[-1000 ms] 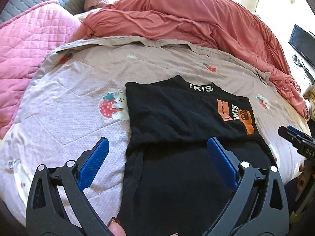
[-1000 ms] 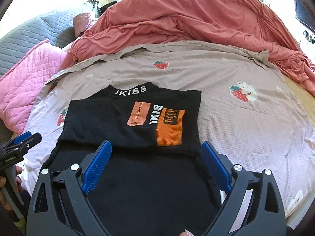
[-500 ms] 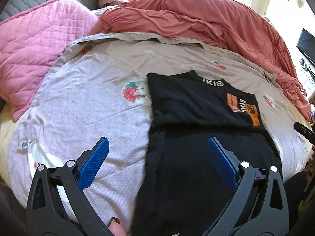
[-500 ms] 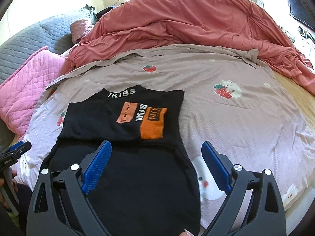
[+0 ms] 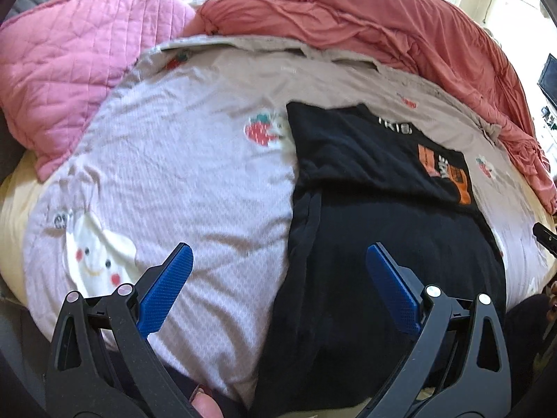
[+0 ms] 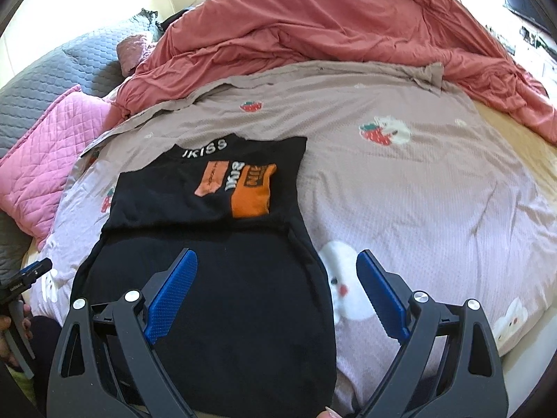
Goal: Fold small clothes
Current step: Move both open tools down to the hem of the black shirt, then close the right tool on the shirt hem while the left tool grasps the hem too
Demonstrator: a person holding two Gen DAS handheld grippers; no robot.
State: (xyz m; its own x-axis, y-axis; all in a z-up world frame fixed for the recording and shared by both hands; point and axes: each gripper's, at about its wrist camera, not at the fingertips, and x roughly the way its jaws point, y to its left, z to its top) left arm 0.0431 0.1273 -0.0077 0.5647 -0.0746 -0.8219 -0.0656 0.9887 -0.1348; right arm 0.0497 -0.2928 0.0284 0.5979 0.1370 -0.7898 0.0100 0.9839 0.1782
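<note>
A black top (image 6: 209, 278) lies flat on a bed, on a pale sheet (image 6: 435, 209) printed with strawberries and bunnies, its collar end already turned down over the body so that the orange print (image 6: 250, 191) faces up. The left gripper (image 5: 278, 278) hangs over the garment's left edge with its blue-padded jaws spread wide and empty; the right gripper (image 6: 276, 282) hangs over the right edge, equally wide apart and holding nothing. The top looks like a soft, light knit that will sag and crease rather than hold a shape, and is likely to drag on the textured sheet instead of sliding, so a lift should serve better than a pull. The surest holds appear to be the two corners of the hem nearest the cameras, or the side seams just below the folded-over edge, where a single layer can be pinched without also catching the sheet beneath. The hem itself is cut off behind the gripper bodies in both views, so its exact line cannot be made out. In the left wrist view the collar lettering is blurred, and a narrow strip (image 5: 306, 216) along the left side could be a tucked sleeve or a seam. A rumpled red quilt (image 6: 348, 24) and a pink pillow (image 5: 76, 69) lie beyond, well apart from the top.
</note>
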